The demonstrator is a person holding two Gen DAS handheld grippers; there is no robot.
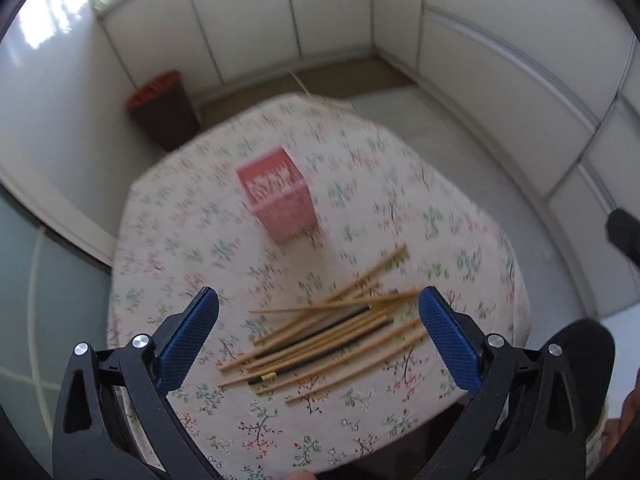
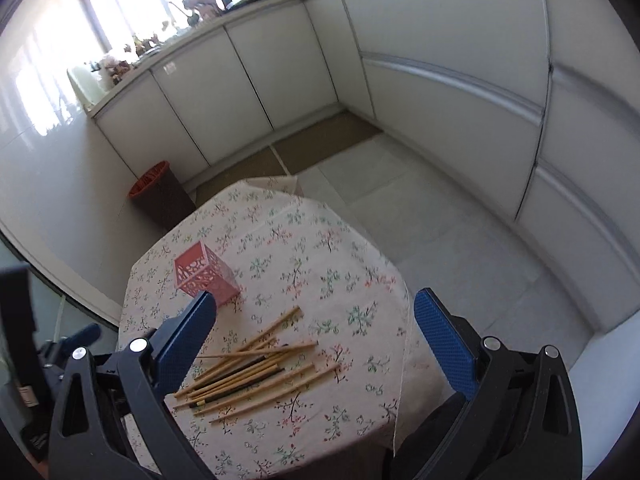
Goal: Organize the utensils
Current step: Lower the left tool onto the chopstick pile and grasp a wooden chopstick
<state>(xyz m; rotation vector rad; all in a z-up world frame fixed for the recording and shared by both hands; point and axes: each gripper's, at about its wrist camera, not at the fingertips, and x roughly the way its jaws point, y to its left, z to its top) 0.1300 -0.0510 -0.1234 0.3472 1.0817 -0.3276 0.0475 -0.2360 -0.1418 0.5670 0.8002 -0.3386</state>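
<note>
A loose pile of wooden and dark chopsticks [image 1: 332, 332] lies on the floral tablecloth [image 1: 224, 264]. Beyond it stands an upright pink perforated holder [image 1: 280, 196]. My left gripper [image 1: 318, 300] hovers open above the pile, blue pads wide apart, nothing between them. In the right wrist view the same chopsticks [image 2: 256, 368] lie between the blue fingers of my right gripper [image 2: 316, 304], which is open, empty and higher above the table. The pink holder [image 2: 204, 276] sits just behind its left finger [image 2: 184, 348]. The left gripper [image 2: 76, 340] shows partly at the left edge.
The small table [image 2: 360, 360] has edges close on all sides, with pale floor tiles beyond. A brown bin with a red rim [image 1: 160, 108] stands on the floor by white cabinets [image 2: 248, 64]. A dark shoe or leg [image 1: 580, 344] is at the lower right.
</note>
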